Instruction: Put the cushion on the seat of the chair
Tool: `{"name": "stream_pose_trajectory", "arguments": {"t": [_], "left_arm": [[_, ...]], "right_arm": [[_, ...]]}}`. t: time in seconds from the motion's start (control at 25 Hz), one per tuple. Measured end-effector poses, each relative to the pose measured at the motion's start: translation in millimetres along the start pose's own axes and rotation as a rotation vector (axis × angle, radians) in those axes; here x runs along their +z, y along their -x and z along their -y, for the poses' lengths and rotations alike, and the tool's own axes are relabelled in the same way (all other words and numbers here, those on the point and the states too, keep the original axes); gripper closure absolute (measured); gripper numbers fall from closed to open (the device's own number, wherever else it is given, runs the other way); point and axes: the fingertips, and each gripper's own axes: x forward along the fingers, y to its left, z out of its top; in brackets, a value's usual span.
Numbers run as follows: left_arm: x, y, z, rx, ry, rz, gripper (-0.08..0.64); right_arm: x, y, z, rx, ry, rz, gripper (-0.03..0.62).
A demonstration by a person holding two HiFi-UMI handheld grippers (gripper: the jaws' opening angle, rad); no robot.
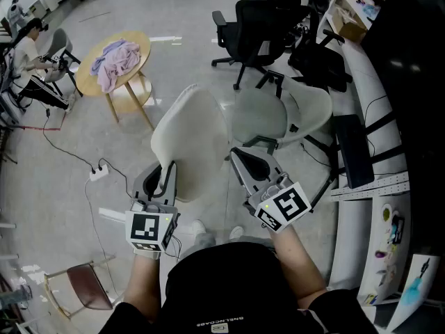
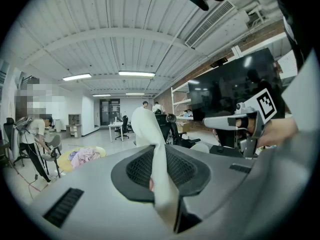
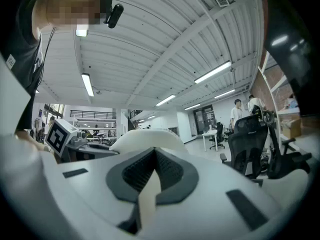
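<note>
I hold a cream, flat cushion (image 1: pixel 191 141) up between both grippers, above the floor. My left gripper (image 1: pixel 165 176) is shut on its near left edge, and in the left gripper view the cushion's edge (image 2: pixel 161 174) is pinched between the jaws. My right gripper (image 1: pixel 242 160) is shut on the near right edge; the right gripper view shows a thin fold of cushion (image 3: pixel 148 199) clamped in the jaws and its bulk (image 3: pixel 145 136) beyond. The pale shell chair (image 1: pixel 278 113) stands just right of and behind the cushion, its seat bare.
A round wooden table (image 1: pixel 135 47) carrying a pink cloth (image 1: pixel 115 61) stands at the left back. Black office chairs (image 1: pixel 261 23) crowd the far right. A seated person (image 1: pixel 28 54) is at the far left. A power strip (image 1: pixel 99 172) and cable lie on the floor. A white desk (image 1: pixel 375 117) runs along the right.
</note>
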Motion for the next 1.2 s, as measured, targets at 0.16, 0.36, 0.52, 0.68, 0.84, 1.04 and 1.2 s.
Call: {"name": "stream_pose_trajectory", "arguments": {"t": [0.16, 0.36, 0.52, 0.68, 0.84, 1.04, 1.2], "left_arm": [[0.3, -4.0, -10.9, -0.024, 0.0, 0.017, 0.495], [-3.0, -7.4, -25.1, -0.053, 0.014, 0.019, 0.495], [-6.2, -8.1, -37.5, -0.076, 0.007, 0.012, 0.495], [-5.9, -5.7, -57.5, -0.093, 0.008, 0.03, 0.495], [-8.4, -2.6, -74.9, -0.108, -0.001, 0.035, 0.495], [-15.6, -3.5, -89.1, -0.115, 0.002, 0.032, 0.495], [-18.2, -12.3, -94.4, -0.127, 0.0, 0.027, 0.495]], "right_arm": [[-5.1, -10.5, 0.2, -0.029, 0.007, -0.01, 0.583], [-12.5, -25.7, -5.7, -0.061, -0.004, -0.03, 0.583], [-14.7, -38.6, -7.5, -0.098, -0.019, -0.039, 0.583], [-10.1, -56.7, -10.9, -0.138, -0.018, -0.012, 0.583], [-6.4, -72.5, -22.0, -0.161, 0.0, 0.019, 0.583], [-11.5, -87.4, -35.0, -0.152, 0.018, 0.017, 0.583], [-15.7, -97.4, -29.0, -0.152, 0.022, 0.01, 0.583]]}}
